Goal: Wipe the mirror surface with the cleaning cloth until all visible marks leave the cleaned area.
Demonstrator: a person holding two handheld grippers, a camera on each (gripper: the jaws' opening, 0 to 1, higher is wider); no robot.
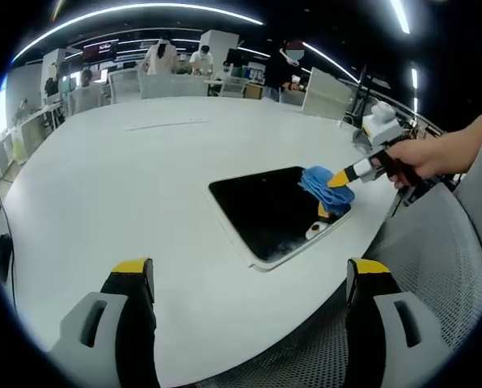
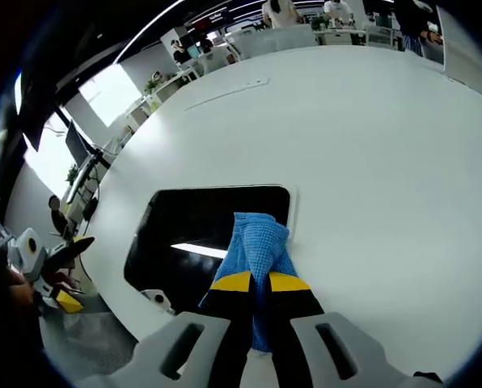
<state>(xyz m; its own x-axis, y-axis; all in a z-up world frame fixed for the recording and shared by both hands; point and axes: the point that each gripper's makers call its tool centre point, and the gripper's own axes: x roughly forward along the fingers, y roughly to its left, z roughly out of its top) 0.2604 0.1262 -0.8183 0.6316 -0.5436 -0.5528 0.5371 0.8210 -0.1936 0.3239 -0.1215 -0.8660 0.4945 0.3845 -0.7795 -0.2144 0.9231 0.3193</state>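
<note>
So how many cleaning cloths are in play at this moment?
1. A blue cleaning cloth is pinched in the right tongs and pressed on the mirror near its edge. The left tongs hold nothing. More may be hidden elsewhere.

An open-plan office or lab hall is shown. A large white table [image 1: 144, 186] is seen across the middle of the left gripper view; beyond it, along the top of the frame, several people [image 1: 162, 56] are gathered at desks. Long ceiling light strips [image 1: 144, 8] are seen at the top. In the right gripper view, bright windows [image 2: 112, 93] are seen at the upper left.
</note>
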